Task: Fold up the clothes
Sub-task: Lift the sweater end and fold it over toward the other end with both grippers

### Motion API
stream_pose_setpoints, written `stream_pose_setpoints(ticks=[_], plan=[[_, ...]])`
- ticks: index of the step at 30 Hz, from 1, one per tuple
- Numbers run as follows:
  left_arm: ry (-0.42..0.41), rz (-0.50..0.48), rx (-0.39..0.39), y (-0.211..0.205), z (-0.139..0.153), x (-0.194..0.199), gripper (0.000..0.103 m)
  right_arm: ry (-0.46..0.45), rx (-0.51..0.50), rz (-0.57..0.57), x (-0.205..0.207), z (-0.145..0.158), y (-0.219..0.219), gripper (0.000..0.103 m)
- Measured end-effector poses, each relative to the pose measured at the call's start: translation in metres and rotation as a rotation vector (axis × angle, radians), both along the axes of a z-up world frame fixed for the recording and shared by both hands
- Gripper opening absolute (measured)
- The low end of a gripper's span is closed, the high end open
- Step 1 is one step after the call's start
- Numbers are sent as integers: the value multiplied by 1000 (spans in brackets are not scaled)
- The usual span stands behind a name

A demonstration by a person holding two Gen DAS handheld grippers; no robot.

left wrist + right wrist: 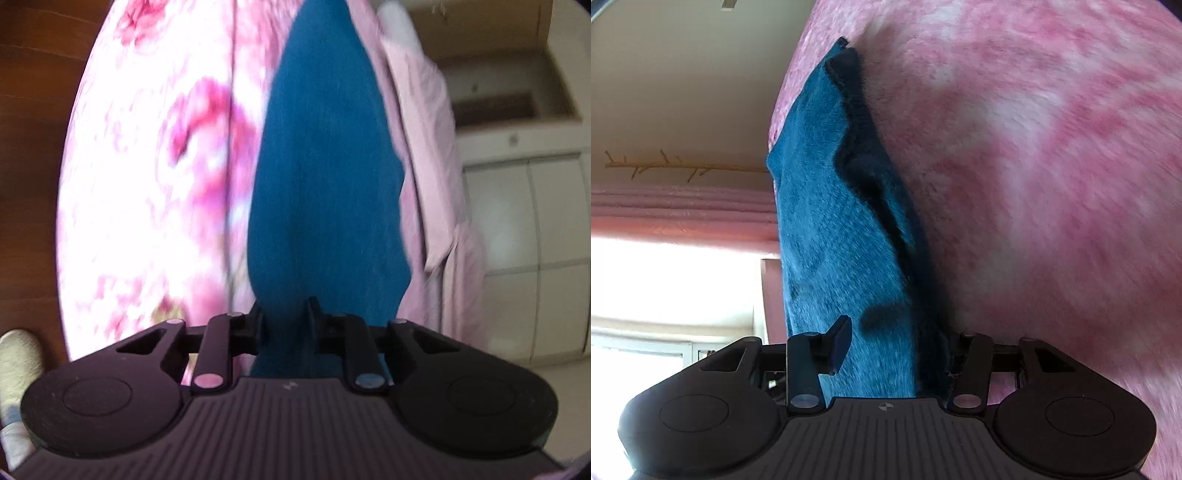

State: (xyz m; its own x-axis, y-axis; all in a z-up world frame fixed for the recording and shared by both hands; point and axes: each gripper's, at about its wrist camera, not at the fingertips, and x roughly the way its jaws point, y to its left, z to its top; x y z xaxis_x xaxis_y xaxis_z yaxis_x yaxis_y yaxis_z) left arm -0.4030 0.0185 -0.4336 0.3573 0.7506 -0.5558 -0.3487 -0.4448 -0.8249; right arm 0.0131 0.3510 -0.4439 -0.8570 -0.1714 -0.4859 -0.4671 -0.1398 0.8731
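A teal blue fleece garment (325,177) stretches away from my left gripper (286,317), which is shut on its near edge. In the right wrist view the same teal garment (846,229) runs forward from my right gripper (886,350), which is shut on it; the left finger (840,343) presses on the cloth and the right finger is hidden behind a fold. The garment hangs just above a pink and white floral bedspread (155,177), also seen in the right wrist view (1052,166).
A pale pink garment (428,155) lies on the bed to the right of the teal one. Cream cupboards (532,236) stand at the right, dark wood floor (29,147) at the left. A bright window (665,288) and pink curtain rail show at the left.
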Motion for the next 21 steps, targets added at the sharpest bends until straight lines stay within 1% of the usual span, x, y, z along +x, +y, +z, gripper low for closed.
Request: stream_pose_setpoints(ticks=[2, 3, 4, 5, 7, 11, 15, 19, 21], plan=[[25, -37, -15, 9, -1, -1, 14, 0, 18, 21, -8, 1, 4, 50], [33, -56, -21, 10, -2, 1, 13, -4, 22, 25, -9, 1, 4, 48], [34, -66, -21, 10, -2, 3, 11, -6, 28, 33, -10, 0, 4, 33], [29, -66, -19, 9, -3, 4, 10, -10, 23, 36, -8, -1, 2, 22], [24, -65, -12, 8, -3, 6, 8, -8, 23, 33, -5, -2, -2, 18], [40, -72, 25, 8, 4, 7, 7, 7, 43, 20, 2, 5, -7, 15], [57, -91, 58, -5, 23, 4, 7, 39, 63, 10, 11, 20, -13, 14], [35, -100, 36, -26, 32, 17, 7, 33, 46, -2, 22, 29, -30, 14], [3, -88, -4, -38, 30, 25, 7, 6, 0, 0, 33, 26, -44, 14]])
